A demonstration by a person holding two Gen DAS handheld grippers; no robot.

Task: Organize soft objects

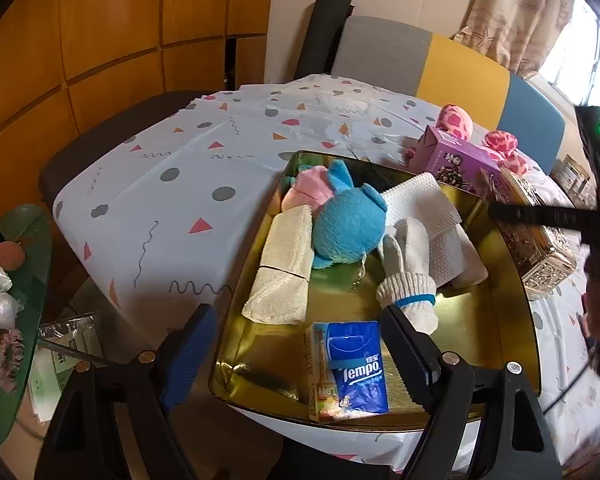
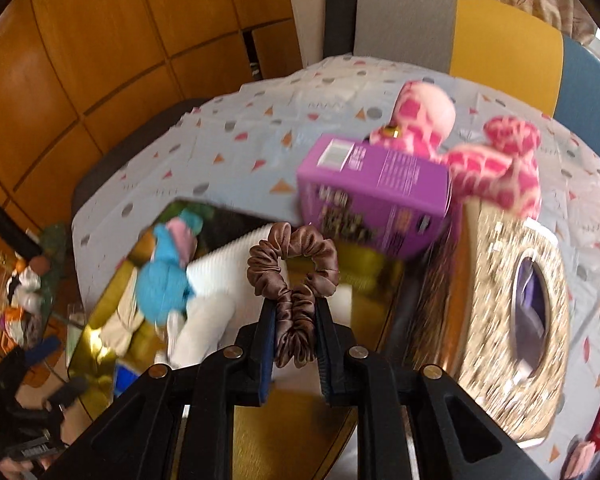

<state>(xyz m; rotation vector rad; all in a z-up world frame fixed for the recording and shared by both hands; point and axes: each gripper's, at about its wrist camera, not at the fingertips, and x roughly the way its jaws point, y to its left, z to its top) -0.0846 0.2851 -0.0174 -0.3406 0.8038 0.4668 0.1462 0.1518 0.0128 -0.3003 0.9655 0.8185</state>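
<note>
A gold tray (image 1: 468, 320) holds a blue and pink plush (image 1: 348, 228), cream cloth rolls (image 1: 284, 268), a white knit glove (image 1: 408, 272), a folded white towel (image 1: 424, 208) and a Tempo tissue pack (image 1: 352, 368). My left gripper (image 1: 298, 316) is open at the tray's near edge; the tissue pack lies between its fingers, untouched. My right gripper (image 2: 296, 312) is shut on a brown satin scrunchie (image 2: 292, 268), hanging over the tray (image 2: 292, 420). A pink spotted plush (image 2: 480, 152) lies on the tablecloth behind a purple box (image 2: 376, 192).
A glittery gold tissue box (image 2: 492, 320) stands right of the tray. A grey, yellow and blue chair back (image 1: 460, 68) lines the far side. A green glass side table (image 1: 24, 280) with clutter sits at left. The right gripper's black finger (image 1: 540, 216) crosses the tray's right rim.
</note>
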